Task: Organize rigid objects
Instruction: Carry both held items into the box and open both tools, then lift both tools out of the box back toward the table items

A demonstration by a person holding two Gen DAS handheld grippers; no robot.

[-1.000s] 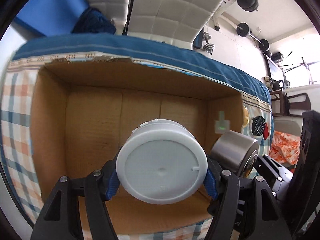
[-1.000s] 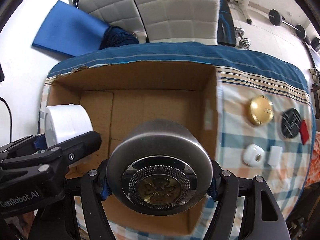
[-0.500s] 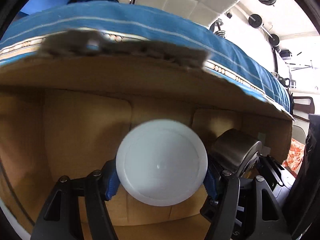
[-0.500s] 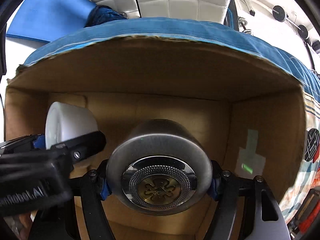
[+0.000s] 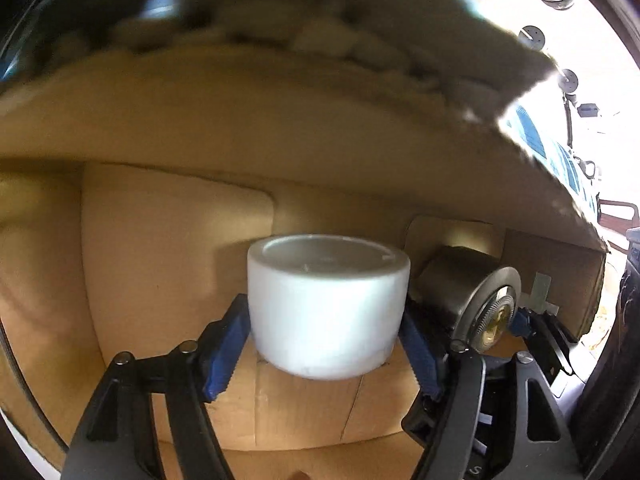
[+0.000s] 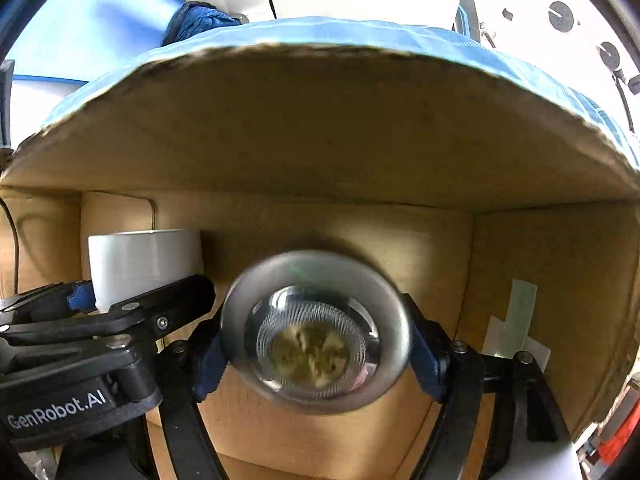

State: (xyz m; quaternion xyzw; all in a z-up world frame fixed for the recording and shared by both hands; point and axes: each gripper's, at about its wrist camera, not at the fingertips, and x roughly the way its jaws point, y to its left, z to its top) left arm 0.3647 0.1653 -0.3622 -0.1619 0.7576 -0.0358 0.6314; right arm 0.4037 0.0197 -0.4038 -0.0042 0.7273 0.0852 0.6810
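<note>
Both grippers reach down inside the cardboard box (image 5: 168, 240), landmark for all positions below

Left gripper (image 5: 324, 344): jaws opening, blue pads (image 5: 226, 340) standing just off the sides of the white plastic jar (image 5: 326, 304). A narrow gap shows at each pad, so no pinch. Jar stands on the box floor, flat end up, between the two fingers, near the back wall of the box

Right gripper (image 6: 316, 354): jaws opening, spread to either side of the round metal tin (image 6: 316, 332). Tin's ornate end, with mesh ring and gold emblem, faces the right wrist camera and is blurred. Blue pads (image 6: 426, 368) sit at its flanks; contact cannot be judged through the blur. Tin lies inside the box, toward its right half, just beside the jar

From the left wrist view the tin (image 5: 468, 300) appears on its side, right of the jar, close but whether touching is unclear

A pale tape patch (image 6: 516, 320) sits on the box's right wall

Blue cloth (image 6: 360, 36) shows beyond the box's far rim
</note>
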